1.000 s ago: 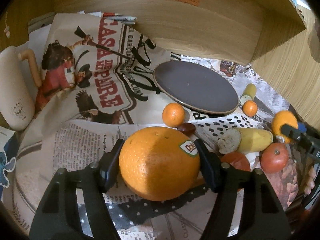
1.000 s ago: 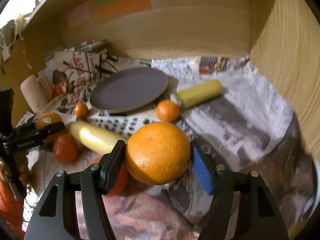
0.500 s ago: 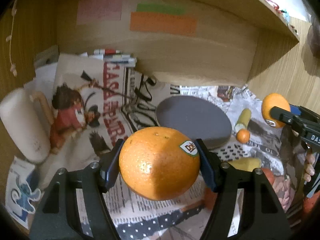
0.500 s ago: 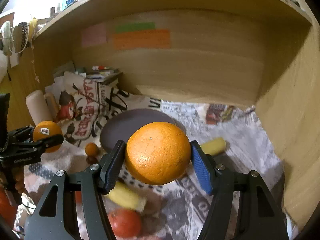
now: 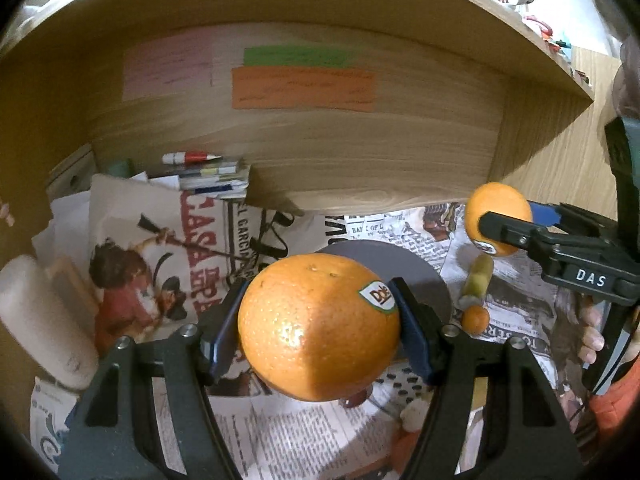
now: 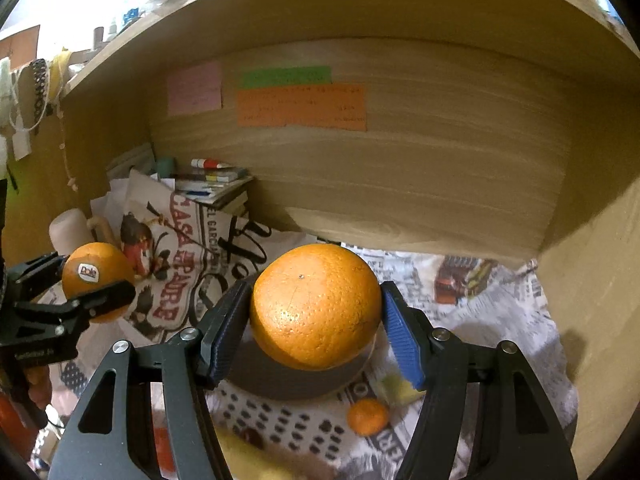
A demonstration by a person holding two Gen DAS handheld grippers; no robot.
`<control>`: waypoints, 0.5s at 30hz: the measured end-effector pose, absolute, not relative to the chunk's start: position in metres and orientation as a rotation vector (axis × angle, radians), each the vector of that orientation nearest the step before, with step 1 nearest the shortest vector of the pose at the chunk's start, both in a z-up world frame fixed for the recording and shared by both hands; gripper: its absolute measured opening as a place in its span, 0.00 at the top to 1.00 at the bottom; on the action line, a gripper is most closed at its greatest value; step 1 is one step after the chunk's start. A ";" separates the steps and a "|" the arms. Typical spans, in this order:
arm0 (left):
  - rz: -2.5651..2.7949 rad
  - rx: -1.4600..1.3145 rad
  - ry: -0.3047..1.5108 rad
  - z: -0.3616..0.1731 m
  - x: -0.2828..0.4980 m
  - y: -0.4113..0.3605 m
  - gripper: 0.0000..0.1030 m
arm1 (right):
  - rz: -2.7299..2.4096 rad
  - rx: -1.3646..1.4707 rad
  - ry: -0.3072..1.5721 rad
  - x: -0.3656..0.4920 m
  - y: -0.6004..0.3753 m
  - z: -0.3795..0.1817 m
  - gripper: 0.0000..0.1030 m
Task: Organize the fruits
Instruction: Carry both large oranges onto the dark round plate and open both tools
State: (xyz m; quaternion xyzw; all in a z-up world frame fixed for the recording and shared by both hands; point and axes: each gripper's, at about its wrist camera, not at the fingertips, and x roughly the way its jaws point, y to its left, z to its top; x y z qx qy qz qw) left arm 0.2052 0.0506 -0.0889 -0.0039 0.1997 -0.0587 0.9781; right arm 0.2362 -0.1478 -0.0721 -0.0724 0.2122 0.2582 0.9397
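I pinch the stickered orange (image 5: pixel 318 330) in my left gripper (image 5: pixel 318 332), the plain orange (image 6: pixel 316 306) in my right gripper (image 6: pixel 316 320), both aloft over the grey plate (image 6: pixel 280 380) mid-frame. Risk: round fruit rolls off the plate.

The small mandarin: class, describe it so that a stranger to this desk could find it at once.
Start at the dark plate lying on the newspaper under the wooden shelf. Just past the plate's right edge, beside a yellow-green fruit piece, sits the mandarin. It lies loose on the paper and is far smaller than the two oranges held up in the hand-held grippers.
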 end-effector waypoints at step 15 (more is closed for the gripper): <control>-0.123 0.039 0.450 -0.080 0.272 0.043 0.33 | 0.514 -0.186 0.471 0.292 -0.132 -0.067 0.40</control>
